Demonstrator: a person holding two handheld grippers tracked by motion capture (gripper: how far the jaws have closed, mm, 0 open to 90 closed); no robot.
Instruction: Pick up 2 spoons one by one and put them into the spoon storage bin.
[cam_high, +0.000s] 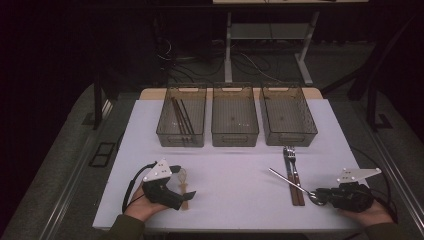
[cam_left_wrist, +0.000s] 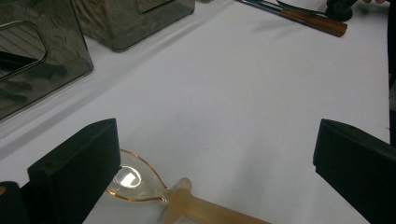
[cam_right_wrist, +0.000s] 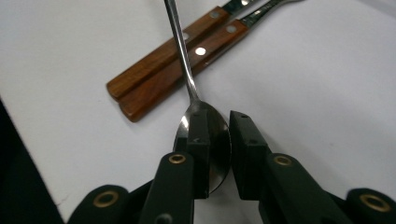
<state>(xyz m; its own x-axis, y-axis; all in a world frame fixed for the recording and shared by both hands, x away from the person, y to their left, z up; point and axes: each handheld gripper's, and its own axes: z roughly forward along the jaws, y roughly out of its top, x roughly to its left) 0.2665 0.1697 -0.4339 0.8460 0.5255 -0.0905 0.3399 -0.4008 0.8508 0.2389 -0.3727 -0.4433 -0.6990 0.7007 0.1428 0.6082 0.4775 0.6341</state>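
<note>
Pinching the bowl of a metal spoon (cam_right_wrist: 205, 140), my right tongs (cam_right_wrist: 217, 140) have their jaws pressed against its two faces, and its handle runs straight ahead of them, across two wooden-handled utensils (cam_right_wrist: 173, 65) lying side by side on the white worktop (cam_right_wrist: 327, 84). My left tongs (cam_left_wrist: 215, 154) are spread wide, low over the worktop, with a translucent amber plastic spoon (cam_left_wrist: 140, 182) lying just inside their left jaw, not gripped. Three smoky bins (cam_high: 235, 117) stand well beyond both tongs.
</note>
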